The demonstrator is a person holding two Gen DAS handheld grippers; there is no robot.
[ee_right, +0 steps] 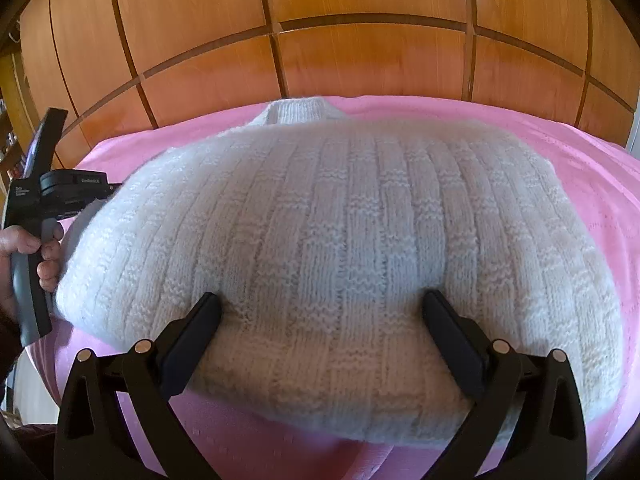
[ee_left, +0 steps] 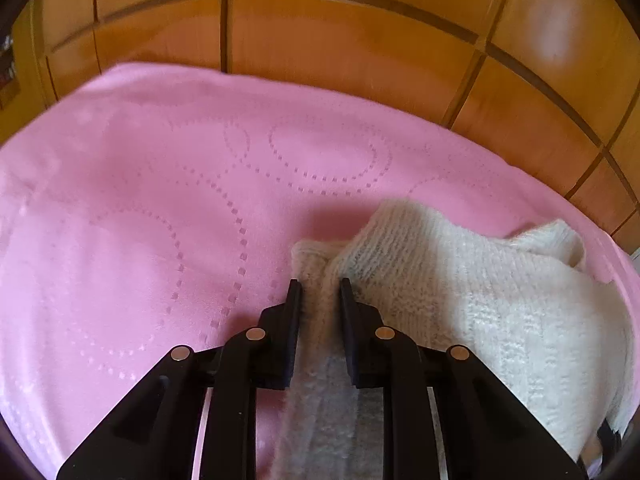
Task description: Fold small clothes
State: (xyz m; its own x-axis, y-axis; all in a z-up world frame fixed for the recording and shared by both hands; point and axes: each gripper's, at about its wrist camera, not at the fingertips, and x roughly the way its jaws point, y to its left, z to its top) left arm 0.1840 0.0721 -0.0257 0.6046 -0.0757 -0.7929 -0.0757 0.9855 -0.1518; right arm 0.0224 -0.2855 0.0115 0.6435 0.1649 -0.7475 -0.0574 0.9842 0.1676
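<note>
The left gripper (ee_left: 320,286) is narrowed onto a strip of the white knitted sweater (ee_left: 460,280); the strip's lower end runs under the gripper body and out of sight. The rest of the sweater lies bunched to that gripper's right on the pink bedspread (ee_left: 140,200). The right gripper (ee_right: 322,300) stands wide, a finger at each side of the sweater's near edge; whether the fingers touch it is unclear. Left of it, the person's left hand (ee_right: 24,248) is cut off by the frame. Wooden panels (ee_right: 360,60) rise beyond.

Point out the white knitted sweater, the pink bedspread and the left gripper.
white knitted sweater (ee_right: 340,240), right wrist view, ribbed body.
pink bedspread (ee_left: 140,200), left wrist view, bare dotted area.
left gripper (ee_left: 320,286), left wrist view, between fingertips.
</note>
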